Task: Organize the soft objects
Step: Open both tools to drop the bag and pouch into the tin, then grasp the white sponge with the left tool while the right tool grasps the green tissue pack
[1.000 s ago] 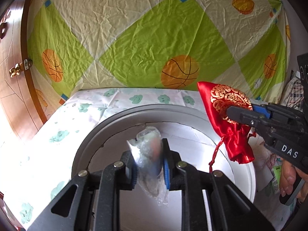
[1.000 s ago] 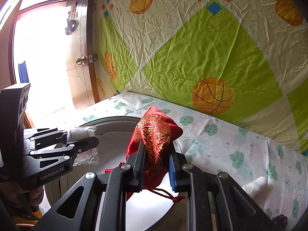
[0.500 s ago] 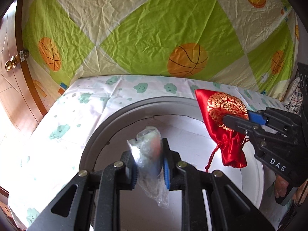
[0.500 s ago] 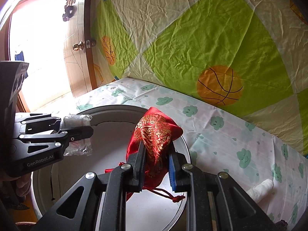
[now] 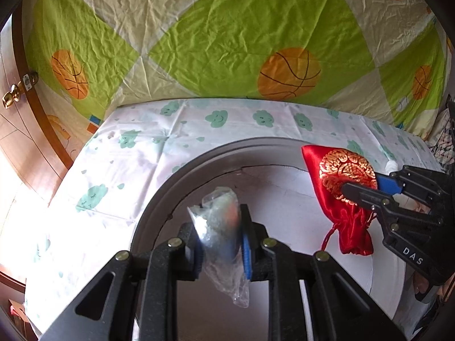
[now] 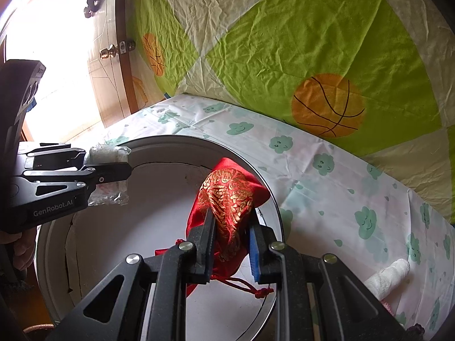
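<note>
Both grippers hold their loads above the round grey-rimmed white tub [image 5: 182, 176].
Left gripper [image 5: 220, 240] pinches a crumpled clear plastic bag [image 5: 219, 227]; right gripper [image 6: 231, 241] clamps a red gold-embroidered drawstring pouch [image 6: 227, 196]; a rolled white cloth [image 6: 389, 274] lies on the cloud-print sheet [image 6: 327, 187] outside the rim.

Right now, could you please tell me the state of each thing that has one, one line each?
left tongs: shut on the clear plastic bag
clear plastic bag: held up over the round bin, crumpled
right tongs: shut on the red pouch
red pouch: held over the bin, drawstring hanging loose
round bin: open
door: cannot tell, glare
</note>
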{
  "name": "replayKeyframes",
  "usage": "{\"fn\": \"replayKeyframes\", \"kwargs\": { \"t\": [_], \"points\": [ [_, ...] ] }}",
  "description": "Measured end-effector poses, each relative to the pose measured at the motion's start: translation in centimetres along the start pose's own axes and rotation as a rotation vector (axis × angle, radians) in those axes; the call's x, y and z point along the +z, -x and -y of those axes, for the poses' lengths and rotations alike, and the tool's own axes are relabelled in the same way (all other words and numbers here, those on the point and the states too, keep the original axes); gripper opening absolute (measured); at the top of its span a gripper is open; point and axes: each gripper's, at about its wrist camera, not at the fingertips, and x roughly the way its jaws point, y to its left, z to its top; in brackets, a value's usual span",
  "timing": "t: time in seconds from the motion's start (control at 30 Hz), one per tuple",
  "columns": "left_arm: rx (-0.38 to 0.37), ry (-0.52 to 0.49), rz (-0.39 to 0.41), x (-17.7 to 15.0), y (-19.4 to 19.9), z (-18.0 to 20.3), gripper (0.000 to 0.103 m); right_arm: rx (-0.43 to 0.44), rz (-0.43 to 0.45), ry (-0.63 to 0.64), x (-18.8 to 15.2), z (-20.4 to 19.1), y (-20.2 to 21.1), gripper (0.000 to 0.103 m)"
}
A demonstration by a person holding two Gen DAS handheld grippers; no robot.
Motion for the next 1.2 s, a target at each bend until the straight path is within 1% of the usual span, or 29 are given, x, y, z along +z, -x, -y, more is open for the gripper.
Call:
{"fn": "replayKeyframes", "kwargs": {
  "t": [0.03, 0.07, 0.1, 0.13, 0.17, 0.2, 0.23, 0.27, 0.3, 0.33, 0.4, 0.47, 0.5, 0.53, 0.7, 0.8, 0.9, 0.97, 1.07, 1.13, 1.2],
  "points": [
    [0.003, -0.004, -0.008, 0.0, -0.2, 0.0, 0.024, 0.002, -0.003, -0.003, 0.0, 0.0, -0.1, 0.022],
    [0.006, -0.004, -0.013, 0.0, -0.4, 0.0, 0.026, 0.005, -0.006, -0.004, 0.0, 0.0, -0.1, 0.022],
    [0.010, -0.005, -0.018, 0.0, -0.5, -0.1, 0.028, 0.004, -0.010, -0.005, 0.0, 0.0, -0.2, 0.026],
    [0.015, -0.006, -0.023, 0.0, -0.7, -0.1, 0.035, -0.003, -0.009, -0.007, 0.0, 0.0, -0.2, 0.035],
    [0.018, -0.001, -0.023, 0.0, -0.7, -0.2, 0.039, -0.009, -0.004, -0.012, 0.1, 0.1, -0.2, 0.039],
    [0.018, 0.004, -0.023, 0.0, -0.7, -0.3, 0.048, -0.010, 0.001, -0.019, 0.1, 0.2, -0.1, 0.045],
    [0.028, 0.000, -0.024, 0.0, -0.8, -0.3, 0.061, -0.009, 0.007, -0.025, 0.0, 0.3, 0.0, 0.048],
    [0.032, -0.001, -0.018, 0.0, -0.7, -0.3, 0.068, -0.015, 0.014, -0.030, 0.0, 0.4, 0.2, 0.055],
    [0.030, 0.002, -0.010, 0.0, -0.5, -0.3, 0.075, -0.026, 0.023, -0.035, 0.0, 0.5, 0.5, 0.065],
    [0.034, 0.005, 0.000, 0.0, -0.2, -0.3, 0.077, -0.033, 0.035, -0.040, 0.0, 0.6, 0.9, 0.067],
    [0.051, 0.017, 0.031, -0.1, 0.5, -0.4, 0.078, -0.023, 0.051, -0.041, -0.3, 0.9, 2.1, 0.067],
    [0.044, 0.024, 0.064, -0.4, 1.5, -0.3, 0.084, -0.024, 0.070, -0.042, -1.0, 1.3, 3.9, 0.067],
    [0.040, 0.026, 0.079, -0.6, 2.0, -0.1, 0.090, -0.027, 0.080, -0.043, -1.5, 1.6, 4.9, 0.068],
    [0.040, 0.032, 0.099, -0.9, 2.6, 0.1, 0.094, -0.029, 0.089, -0.044, -2.1, 1.9, 6.0, 0.068],
    [0.037, 0.063, 0.224, -4.2, 5.9, 1.7, 0.095, -0.080, 0.130, -0.075, -6.1, 4.0, 11.3, 0.072],
    [0.022, 0.056, 0.271, -6.3, 7.3, 3.5, 0.096, -0.113, 0.158, -0.126, -9.2, 5.5, 14.1, 0.074],
    [0.011, 0.029, 0.304, -8.2, 8.2, 5.6, 0.097, -0.164, 0.177, -0.186, -12.6, 6.9, 16.3, 0.076],
    [0.008, 0.014, 0.323, -9.4, 8.7, 6.9, 0.097, -0.194, 0.172, -0.240, -14.8, 7.8, 17.1, 0.076],
    [0.000, -0.005, 0.347, -11.0, 9.5, 8.8, 0.097, -0.233, 0.149, -0.299, -17.4, 8.7, 17.4, 0.077],
    [-0.012, -0.015, 0.359, -11.8, 9.9, 10.1, 0.097, -0.236, 0.136, -0.322, -18.7, 8.7, 17.2, 0.077],
    [-0.018, -0.034, 0.369, -12.6, 10.0, 11.4, 0.097, -0.216, 0.119, -0.333, -19.4, 8.3, 16.7, 0.077]
  ]
}}
